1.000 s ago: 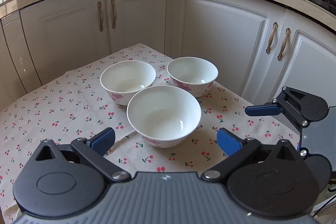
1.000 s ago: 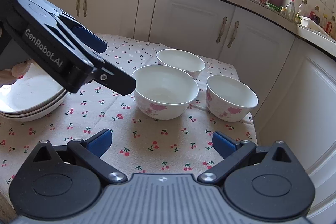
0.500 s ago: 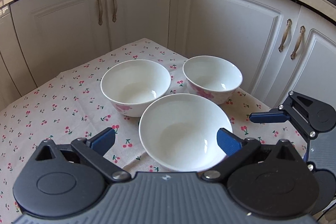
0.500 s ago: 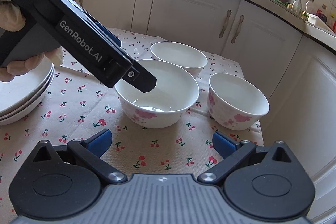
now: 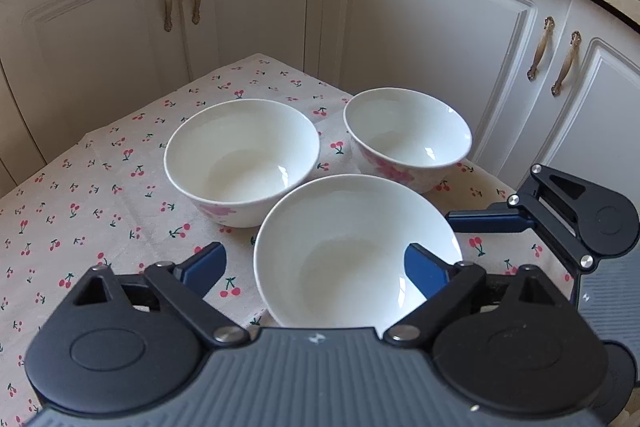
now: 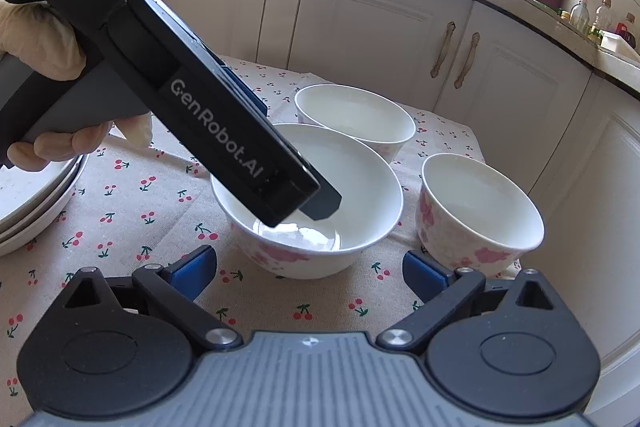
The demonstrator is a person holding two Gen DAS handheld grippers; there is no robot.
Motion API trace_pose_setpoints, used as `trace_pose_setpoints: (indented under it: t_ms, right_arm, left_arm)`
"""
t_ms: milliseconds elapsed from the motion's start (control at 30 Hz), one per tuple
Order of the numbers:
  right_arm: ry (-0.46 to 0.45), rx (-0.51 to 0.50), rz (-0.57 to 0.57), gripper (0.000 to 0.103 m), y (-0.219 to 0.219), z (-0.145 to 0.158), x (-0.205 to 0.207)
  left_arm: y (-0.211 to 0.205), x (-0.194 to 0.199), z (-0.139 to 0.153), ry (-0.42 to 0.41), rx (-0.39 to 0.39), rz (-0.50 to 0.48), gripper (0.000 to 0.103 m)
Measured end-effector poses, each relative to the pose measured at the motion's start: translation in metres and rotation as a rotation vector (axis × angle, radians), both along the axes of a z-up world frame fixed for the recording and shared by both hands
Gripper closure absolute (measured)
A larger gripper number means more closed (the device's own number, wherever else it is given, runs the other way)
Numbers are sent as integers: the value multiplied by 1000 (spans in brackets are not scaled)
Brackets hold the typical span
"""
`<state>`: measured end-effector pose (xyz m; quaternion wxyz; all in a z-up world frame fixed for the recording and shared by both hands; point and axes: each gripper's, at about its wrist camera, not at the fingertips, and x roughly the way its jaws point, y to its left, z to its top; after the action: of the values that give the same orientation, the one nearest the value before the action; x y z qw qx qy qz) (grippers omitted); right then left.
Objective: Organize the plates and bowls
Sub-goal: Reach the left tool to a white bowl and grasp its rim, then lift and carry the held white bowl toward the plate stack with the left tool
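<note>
Three white bowls with pink flowers stand close together on a cherry-print tablecloth [image 5: 100, 195]. My left gripper [image 5: 314, 271] straddles the nearest bowl [image 5: 356, 255]. Its jaws are closing, with the right pad [image 5: 424, 275] inside the bowl and the left pad [image 5: 204, 267] outside the left rim, neither pressing. In the right wrist view its fingertip [image 6: 322, 205] dips into that same bowl [image 6: 360, 179]. My right gripper [image 6: 308, 273] hovers just short of this bowl, jaws wide and closing slightly, gripping nothing. The other bowls [image 6: 356, 115] [image 6: 480, 211] sit behind and to the right.
A stack of white plates [image 6: 32, 195] lies at the left table edge beside a gloved hand [image 6: 40, 31]. White cabinet doors [image 5: 420, 27] wrap closely around the table's far and right sides. One finger [image 5: 488, 221] of the right gripper shows right of the bowls.
Both grippers have moved forward and down toward the bowls. The left gripper's right finger now sits inside the near bowl, and its jaws have narrowed.
</note>
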<state>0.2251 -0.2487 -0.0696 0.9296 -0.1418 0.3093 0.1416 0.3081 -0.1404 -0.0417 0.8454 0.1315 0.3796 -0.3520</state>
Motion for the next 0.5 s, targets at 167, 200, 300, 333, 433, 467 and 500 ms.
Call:
trace_pose_setpoints:
  t_ms: [167, 200, 300, 333, 433, 467, 500]
  right_arm:
    - [-7, 15, 4, 9, -1, 2, 2]
    - [-7, 17, 5, 12, -2, 2, 2]
    - [2, 28, 8, 17, -3, 2, 3]
    - [2, 31, 8, 18, -4, 1, 4]
    - [0, 35, 9, 19, -5, 1, 4]
    - [0, 38, 10, 19, -5, 2, 4]
    - [-1, 41, 11, 19, -5, 2, 4]
  left_arm:
    - [-1, 2, -2, 22, -8, -8, 23]
    - [-2, 2, -2, 24, -10, -13, 23]
    - [-5, 2, -2, 27, -10, -23, 23]
    - [-6, 2, -2, 27, -10, -29, 23]
    - [-8, 2, -1, 24, -5, -30, 23]
    - [-8, 2, -2, 26, -6, -30, 23]
    - [-7, 3, -2, 29, -8, -30, 23]
